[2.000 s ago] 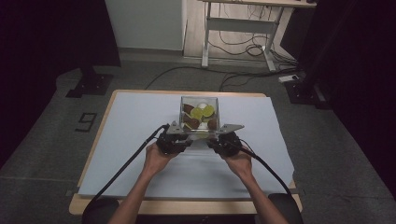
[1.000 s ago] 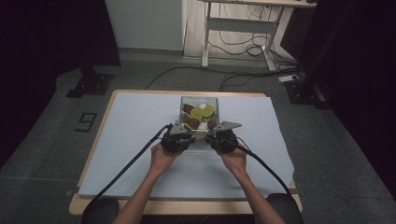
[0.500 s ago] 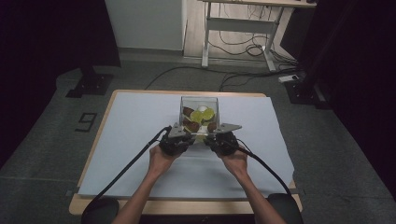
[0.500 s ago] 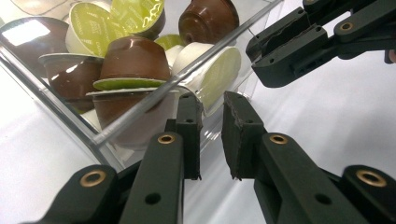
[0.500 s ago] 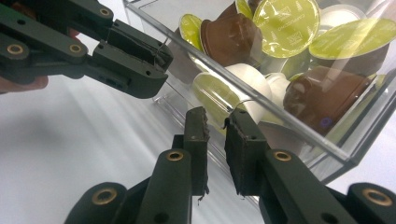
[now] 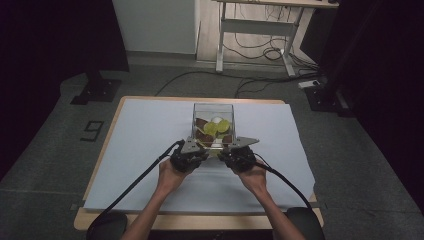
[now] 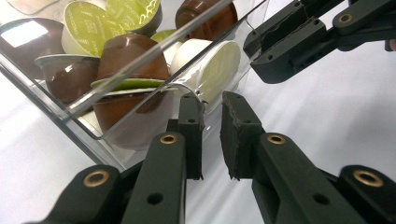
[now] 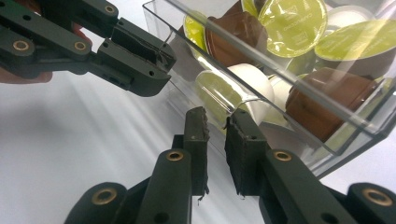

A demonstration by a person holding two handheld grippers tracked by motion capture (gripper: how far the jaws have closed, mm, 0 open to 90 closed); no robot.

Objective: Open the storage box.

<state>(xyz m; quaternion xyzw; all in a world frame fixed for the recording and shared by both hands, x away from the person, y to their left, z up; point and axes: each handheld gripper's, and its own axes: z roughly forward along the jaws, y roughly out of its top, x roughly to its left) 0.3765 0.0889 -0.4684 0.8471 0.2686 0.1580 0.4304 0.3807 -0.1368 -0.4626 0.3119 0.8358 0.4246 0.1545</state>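
Both tongs nipped on near wall of clear box (image 6: 213, 112), left tongs (image 7: 211, 105) and right tongs (image 8: 217, 119) side by side; coffee capsules (image 7: 128, 56) all inside; lift or tip of box looks still to come

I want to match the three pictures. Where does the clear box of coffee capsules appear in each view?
High view: clear box at table centre, just beyond both grippers.
Left gripper view: upper left, its near wall by the jaws.
Right gripper view: upper right, near wall.
Shared landmark: the white capsule against the near wall.
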